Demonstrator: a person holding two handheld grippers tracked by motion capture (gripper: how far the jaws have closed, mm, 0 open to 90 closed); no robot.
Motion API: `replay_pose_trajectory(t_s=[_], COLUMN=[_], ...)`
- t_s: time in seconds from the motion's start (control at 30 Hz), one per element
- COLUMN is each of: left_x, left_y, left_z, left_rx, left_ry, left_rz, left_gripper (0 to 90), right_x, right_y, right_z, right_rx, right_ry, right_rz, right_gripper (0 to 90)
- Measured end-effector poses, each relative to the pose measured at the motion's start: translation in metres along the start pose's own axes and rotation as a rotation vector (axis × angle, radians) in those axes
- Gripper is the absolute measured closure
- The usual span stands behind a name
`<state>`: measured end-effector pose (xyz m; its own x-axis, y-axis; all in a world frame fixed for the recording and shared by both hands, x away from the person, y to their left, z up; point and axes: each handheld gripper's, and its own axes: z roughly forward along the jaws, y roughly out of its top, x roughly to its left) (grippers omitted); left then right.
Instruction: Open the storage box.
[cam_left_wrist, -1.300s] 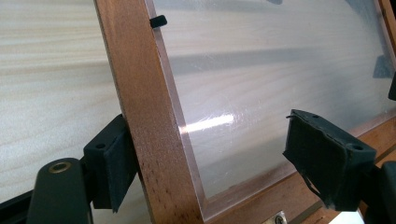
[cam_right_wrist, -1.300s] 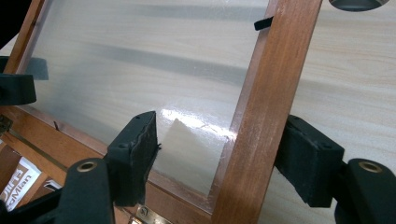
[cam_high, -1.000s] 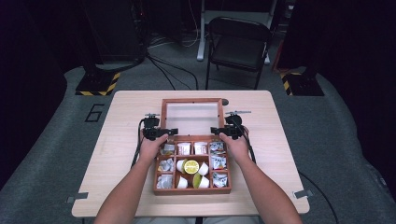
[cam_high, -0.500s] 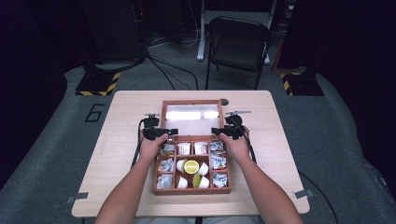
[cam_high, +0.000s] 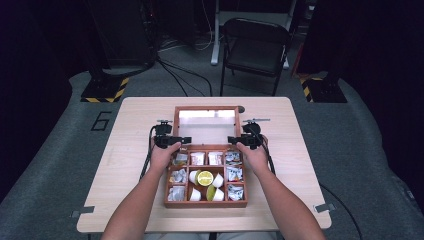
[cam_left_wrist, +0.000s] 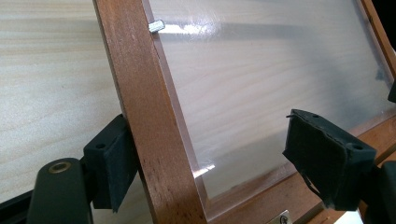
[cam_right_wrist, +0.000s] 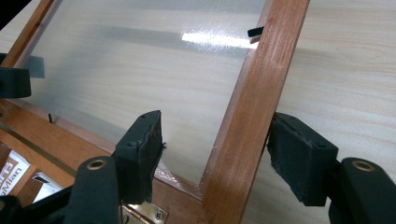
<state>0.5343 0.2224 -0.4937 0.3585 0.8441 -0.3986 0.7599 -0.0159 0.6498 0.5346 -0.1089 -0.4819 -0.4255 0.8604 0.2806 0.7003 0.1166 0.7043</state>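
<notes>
In the high view, a wooden box (cam_high: 205, 176) is seen near the front edge of the table (cam_high: 130, 130), midway between its side edges, with its glass-paned lid (cam_high: 206, 125) swung open towards the far edge. The compartments are filled with small packets, white cups and a lemon half (cam_high: 205, 177). The left gripper (cam_high: 174, 141) is brought to the lid's left rail and the right gripper (cam_high: 239, 141) to its right rail, one hand on each side, probably so that the lid can be swung evenly on its hinges.

In the left gripper view, the lid's wooden side rail (cam_left_wrist: 149, 126) is straddled by the jaws: the outer pad (cam_left_wrist: 111, 161) lies against the wood, while the inner pad (cam_left_wrist: 327, 156) is held well off, over the glass, so this claw stands apart and nothing is clamped.

In the right gripper view, the opposite rail (cam_right_wrist: 254, 109) is set between the jaws, which have just been closing; a gap is left on the glass side and the outer pad (cam_right_wrist: 299, 158) is just beside the wood, so no firm grip is judged yet. A brass hinge (cam_right_wrist: 140, 212) is seen below
</notes>
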Motion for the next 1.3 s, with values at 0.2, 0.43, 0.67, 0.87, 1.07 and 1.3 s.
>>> replay_pose_trajectory(t_s=[0.2, 0.43, 0.67, 0.87, 1.07, 1.3], left_x=[-0.001, 0.0, 0.0, 0.0, 0.001, 0.004], left_y=[0.0, 0.0, 0.0, 0.0, 0.0, 0.0], left_z=[0.0, 0.002, 0.003, 0.003, 0.005, 0.004], left_rx=[0.001, 0.013, 0.03, 0.03, 0.04, 0.045], left_ry=[0.012, 0.014, 0.026, 0.029, 0.024, 0.015], left_rz=[0.011, -0.002, -0.013, -0.013, -0.047, -0.073], left_gripper=[18.7, 18.1, 17.2, 16.9, 17.0, 19.8], right_x=[0.0, -0.003, -0.006, -0.006, -0.009, -0.011], right_y=[0.0, -0.001, -0.002, -0.002, -0.002, -0.003], right_z=[0.0, 0.002, 0.004, 0.004, 0.006, 0.007], right_rx=[0.006, 0.011, 0.027, 0.034, 0.043, 0.058], right_ry=[0.004, 0.014, 0.029, 0.03, 0.041, 0.054], right_rz=[0.01, 0.031, 0.072, 0.075, 0.092, 0.118], right_gripper=[35.1, 35.0, 35.3, 35.3, 35.3, 35.4])
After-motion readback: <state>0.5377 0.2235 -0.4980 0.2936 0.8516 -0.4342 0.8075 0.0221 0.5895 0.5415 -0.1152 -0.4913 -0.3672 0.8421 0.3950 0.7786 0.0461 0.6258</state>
